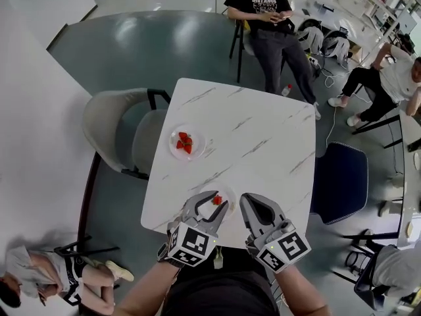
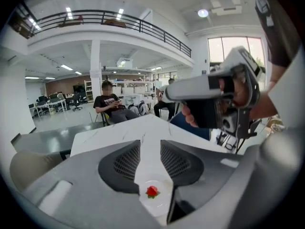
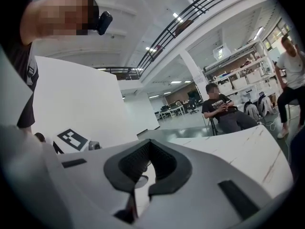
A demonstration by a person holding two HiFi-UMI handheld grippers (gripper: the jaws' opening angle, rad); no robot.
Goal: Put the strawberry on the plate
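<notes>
A white marble-patterned desk (image 1: 263,143) fills the middle of the head view. A pale grey chair (image 1: 105,124) stands at its left edge and a dark blue chair (image 1: 339,180) at its right. Beyond the far edge a person in a black shirt (image 1: 270,18) sits on another chair.

At the near edge both grippers are held side by side. The left gripper (image 1: 212,203) has its fingers apart; in the left gripper view (image 2: 151,144) nothing is held between them, and the desk shows through the gap. The right gripper (image 1: 253,203) hangs just beside it over the desk's near edge, and in the right gripper view (image 3: 150,144) its fingers meet at the tips with nothing gripped.

A small white plate (image 1: 227,191) lies on the desk below the left gripper. A single strawberry (image 1: 216,200) rests on it, seen between the open fingers (image 2: 152,191). A second plate (image 1: 172,149) sits further back towards the left edge, carrying a few more strawberries (image 1: 185,143).
</notes>
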